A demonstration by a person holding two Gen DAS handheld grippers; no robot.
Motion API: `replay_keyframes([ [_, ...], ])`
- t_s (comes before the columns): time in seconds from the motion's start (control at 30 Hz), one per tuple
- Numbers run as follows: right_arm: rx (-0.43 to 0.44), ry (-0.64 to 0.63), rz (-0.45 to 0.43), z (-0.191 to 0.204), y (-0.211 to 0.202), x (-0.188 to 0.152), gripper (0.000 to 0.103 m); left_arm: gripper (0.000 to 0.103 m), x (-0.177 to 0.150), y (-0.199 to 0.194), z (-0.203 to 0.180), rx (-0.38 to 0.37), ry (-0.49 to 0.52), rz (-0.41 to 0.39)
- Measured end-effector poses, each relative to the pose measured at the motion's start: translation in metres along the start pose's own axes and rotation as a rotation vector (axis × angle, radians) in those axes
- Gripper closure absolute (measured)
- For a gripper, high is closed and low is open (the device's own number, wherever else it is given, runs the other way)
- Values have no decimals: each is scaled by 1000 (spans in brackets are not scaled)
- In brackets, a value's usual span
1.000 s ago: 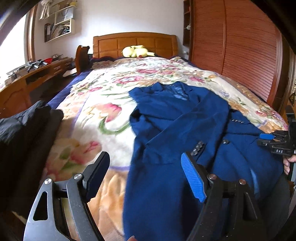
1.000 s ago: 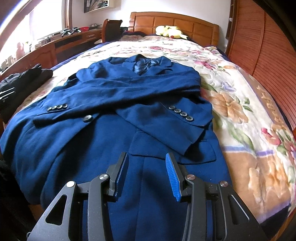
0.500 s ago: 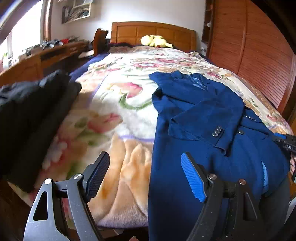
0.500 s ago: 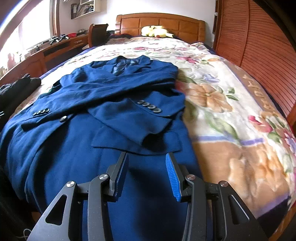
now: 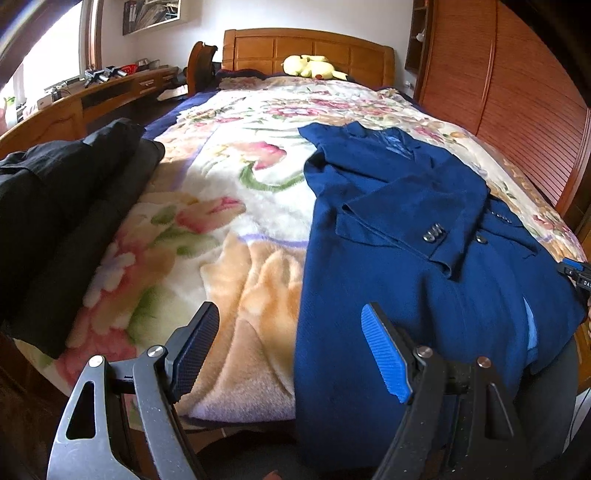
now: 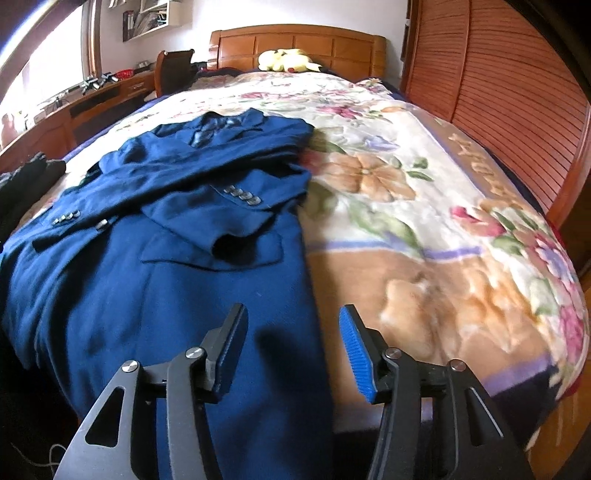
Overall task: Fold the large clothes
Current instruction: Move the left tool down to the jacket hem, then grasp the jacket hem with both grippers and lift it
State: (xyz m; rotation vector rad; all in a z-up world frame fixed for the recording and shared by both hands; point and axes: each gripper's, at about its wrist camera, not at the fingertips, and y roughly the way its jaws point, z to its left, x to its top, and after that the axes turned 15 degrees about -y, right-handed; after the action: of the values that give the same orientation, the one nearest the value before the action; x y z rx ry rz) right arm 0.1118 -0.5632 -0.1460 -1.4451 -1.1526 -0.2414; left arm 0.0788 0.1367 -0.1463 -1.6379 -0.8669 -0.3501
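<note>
Jackets: one blue [image 6: 166,229] | left claw [image 5: 291,350] spread | right claw [image 6: 291,347] spread

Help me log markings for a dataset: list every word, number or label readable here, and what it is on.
"DA": white characters on the right gripper, cut off by the left wrist view's edge.
Orange lettering on the blanket: sideways and distorted, not readable.
Spines of the shelf books: too small to read.

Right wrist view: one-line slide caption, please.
Open right gripper poised over the hem of a blue blazer, sleeves folded across, on a floral blanket.
</note>
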Motion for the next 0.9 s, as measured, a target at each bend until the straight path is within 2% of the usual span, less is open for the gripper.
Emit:
replay_keyframes([
  [0.17,37,-1,26,-5,-5,-11,48,23,-8,-6,-3,-68,-14,6],
  [0.4,71,-7,20,-6,-13,-17,48,52,-22,-13,-8,-94,8,19],
  [0.53,72,-27,28,-3,-14,-20,48,53,-29,-12,-1,-70,-10,37],
  [0.63,79,-40,35,-1,-16,-21,48,54,-34,-10,8,-80,-47,60],
  [0.8,115,-46,47,1,-16,-23,48,71,-43,-9,3,-108,-38,73],
  [0.9,147,-45,47,3,-15,-22,48,75,-45,-10,-2,-107,-23,70],
])
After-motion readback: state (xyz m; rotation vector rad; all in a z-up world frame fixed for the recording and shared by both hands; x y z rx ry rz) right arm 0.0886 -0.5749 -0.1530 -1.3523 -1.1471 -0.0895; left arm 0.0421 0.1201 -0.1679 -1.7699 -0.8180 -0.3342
